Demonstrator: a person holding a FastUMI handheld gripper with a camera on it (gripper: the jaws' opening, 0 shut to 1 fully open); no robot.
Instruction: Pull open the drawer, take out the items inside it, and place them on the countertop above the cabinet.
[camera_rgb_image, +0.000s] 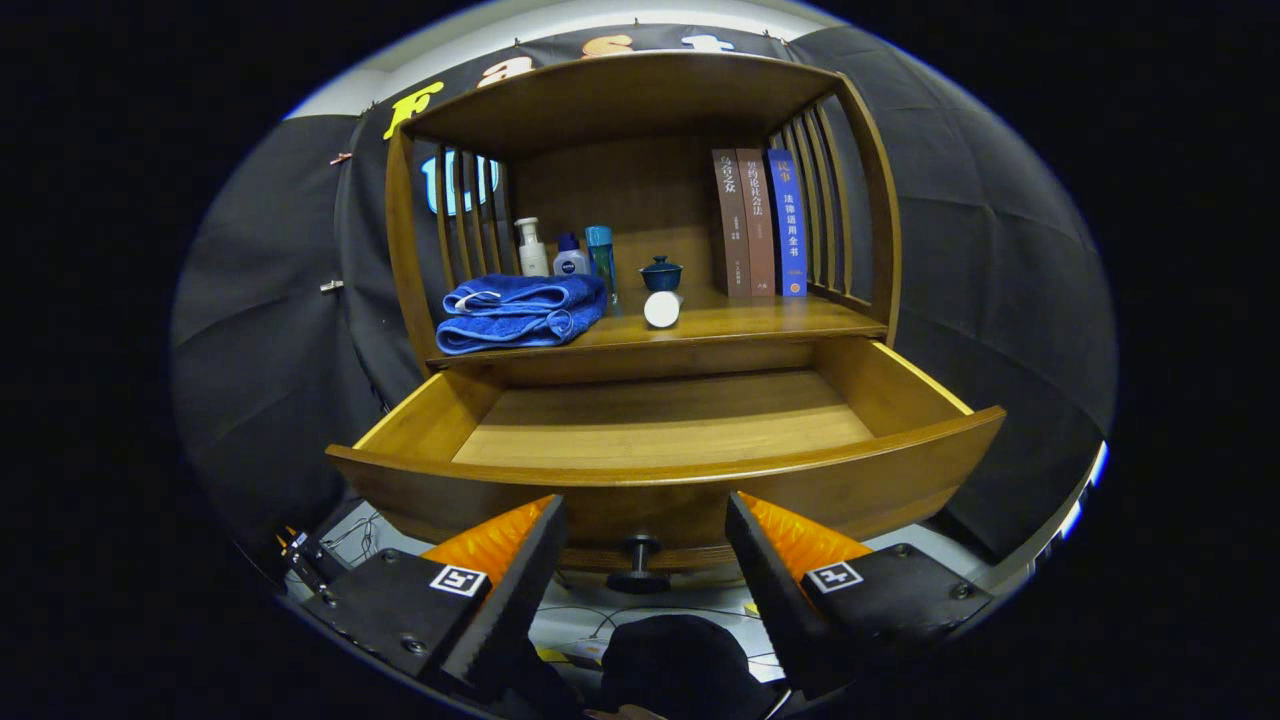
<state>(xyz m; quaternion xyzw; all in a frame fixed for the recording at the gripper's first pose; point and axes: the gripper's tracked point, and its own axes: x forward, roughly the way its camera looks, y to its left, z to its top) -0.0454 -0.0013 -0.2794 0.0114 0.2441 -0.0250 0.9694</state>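
The wooden drawer (660, 470) stands pulled far out of the cabinet, its bare wooden floor showing with no item on it. Its dark round knob (639, 565) hangs on the front panel, right between my fingers. My gripper (645, 545) is open, with nothing held, just in front of and below the drawer front. On the countertop (760, 318) above the drawer lie a folded blue towel (522, 312) at the left and a white cylinder (662, 308) on its side in the middle.
On the countertop also stand a white pump bottle (531, 248), a small blue-capped bottle (570, 257), a slim teal bottle (601, 258), a dark lidded cup (661, 272) and three upright books (760, 222) at the right. Slatted sides and a top board enclose the shelf. Cables lie on the floor below.
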